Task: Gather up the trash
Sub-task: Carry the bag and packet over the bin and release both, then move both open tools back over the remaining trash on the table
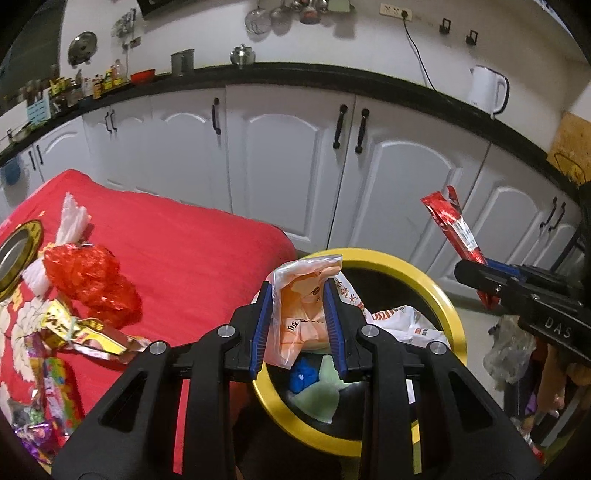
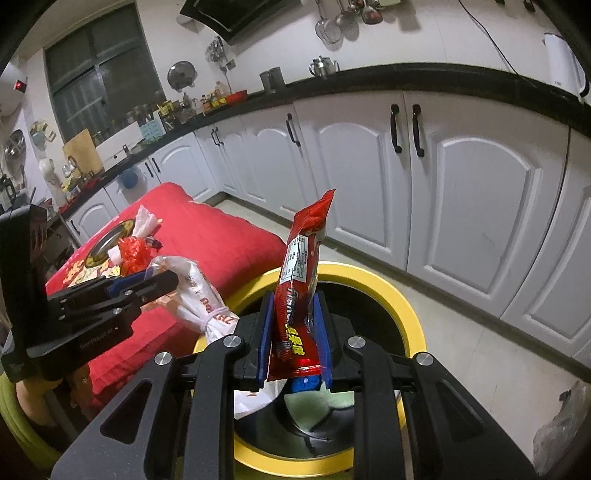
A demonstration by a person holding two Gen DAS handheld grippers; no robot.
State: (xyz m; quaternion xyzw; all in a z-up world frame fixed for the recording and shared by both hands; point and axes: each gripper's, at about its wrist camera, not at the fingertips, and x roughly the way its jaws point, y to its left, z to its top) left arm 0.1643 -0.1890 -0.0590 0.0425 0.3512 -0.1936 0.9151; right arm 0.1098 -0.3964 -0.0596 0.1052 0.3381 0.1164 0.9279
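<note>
Two claws, each clenched on one piece of trash, both poised over one yellow-rimmed bin. The left claw grips a crumpled orange-and-clear plastic bag between its blue pads; the bag rises above the fingertips at the bin's left rim. The right claw pinches one long red snack wrapper, which stands nearly upright above the bin opening.

Inside the bin lie a white printed bag, a blue scrap and a pale green piece.

Left of the bin, one table under a red cloth carries further litter: one red cellophane bundle with white frilled ends, and several loose printed wrappers at the near left; their exact count cannot be told.

The left wrist view alone shows the near-left wrappers and a white electric kettle on the far counter. The right wrist view alone shows the window and range hood. Each view shows the other claw from the side.
</note>
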